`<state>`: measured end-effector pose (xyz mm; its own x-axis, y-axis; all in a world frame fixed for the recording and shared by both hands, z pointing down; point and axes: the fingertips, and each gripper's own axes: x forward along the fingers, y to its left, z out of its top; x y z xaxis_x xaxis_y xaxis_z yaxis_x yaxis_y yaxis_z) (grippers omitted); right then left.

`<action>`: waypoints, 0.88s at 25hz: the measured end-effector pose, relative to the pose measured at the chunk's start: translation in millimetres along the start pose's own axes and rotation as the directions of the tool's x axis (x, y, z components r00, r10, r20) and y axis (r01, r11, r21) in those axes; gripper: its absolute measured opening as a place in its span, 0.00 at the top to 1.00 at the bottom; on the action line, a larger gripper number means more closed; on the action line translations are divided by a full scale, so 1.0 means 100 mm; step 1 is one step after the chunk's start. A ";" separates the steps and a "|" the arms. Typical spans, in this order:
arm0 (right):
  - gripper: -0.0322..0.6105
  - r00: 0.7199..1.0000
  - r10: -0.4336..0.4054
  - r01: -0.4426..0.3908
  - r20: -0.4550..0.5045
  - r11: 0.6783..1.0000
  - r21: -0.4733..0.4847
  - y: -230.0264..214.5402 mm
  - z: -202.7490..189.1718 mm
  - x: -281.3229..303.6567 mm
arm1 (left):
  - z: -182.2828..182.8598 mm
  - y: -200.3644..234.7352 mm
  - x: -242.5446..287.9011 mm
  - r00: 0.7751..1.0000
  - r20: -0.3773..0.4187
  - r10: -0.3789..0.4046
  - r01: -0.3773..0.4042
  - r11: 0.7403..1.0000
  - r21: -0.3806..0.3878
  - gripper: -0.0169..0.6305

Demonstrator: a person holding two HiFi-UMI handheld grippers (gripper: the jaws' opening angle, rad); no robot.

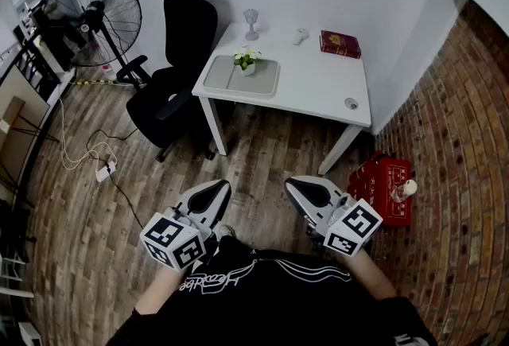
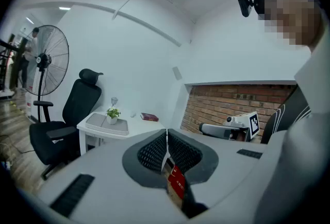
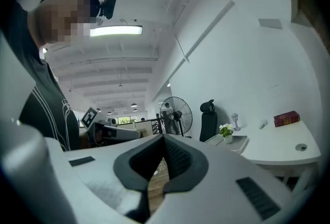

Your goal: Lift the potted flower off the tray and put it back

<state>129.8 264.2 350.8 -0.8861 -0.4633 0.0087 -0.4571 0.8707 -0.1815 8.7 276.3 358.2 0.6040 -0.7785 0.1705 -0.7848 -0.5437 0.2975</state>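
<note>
Jaws together, empty: my left gripper (image 1: 208, 197), right gripper (image 1: 308, 193) parked at waist, approach not begun. Potted flower (image 1: 246, 60) on tray (image 1: 262, 82), desk (image 1: 318, 82) well apart.

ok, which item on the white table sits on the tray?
The potted flower: it alone stands on the grey tray; the glass and red book rest on bare tabletop.

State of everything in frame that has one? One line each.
Tray, flat on the table.
Flower, upright on the tray.
Left tool, shut, empty.
Right tool, shut, empty.
Book, closed, flat on the table.
Glass, upright on the table.
Chair, unoccupied.
</note>
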 end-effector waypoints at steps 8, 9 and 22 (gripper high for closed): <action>0.95 0.998 -0.063 0.063 0.023 0.998 0.004 -0.01 0.08 -0.22 | 0.08 -0.21 -0.07 1.000 0.011 -0.004 0.004 1.000 0.029 0.92; 0.95 0.997 -0.074 0.074 0.029 0.997 0.004 -0.03 0.08 -0.23 | 0.08 -0.22 -0.07 1.000 0.010 -0.003 0.002 0.999 0.035 0.92; 0.39 0.985 -0.175 0.174 0.002 0.982 -0.068 -0.39 0.07 -0.06 | 0.09 0.04 0.05 1.000 -0.006 -0.012 0.012 1.000 0.024 0.92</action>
<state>153.3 231.3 351.2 -0.7926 -0.6085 0.0381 -0.6086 0.7859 -0.1097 7.4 267.7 351.7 0.6138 -0.7704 0.1725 -0.7808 -0.5600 0.2771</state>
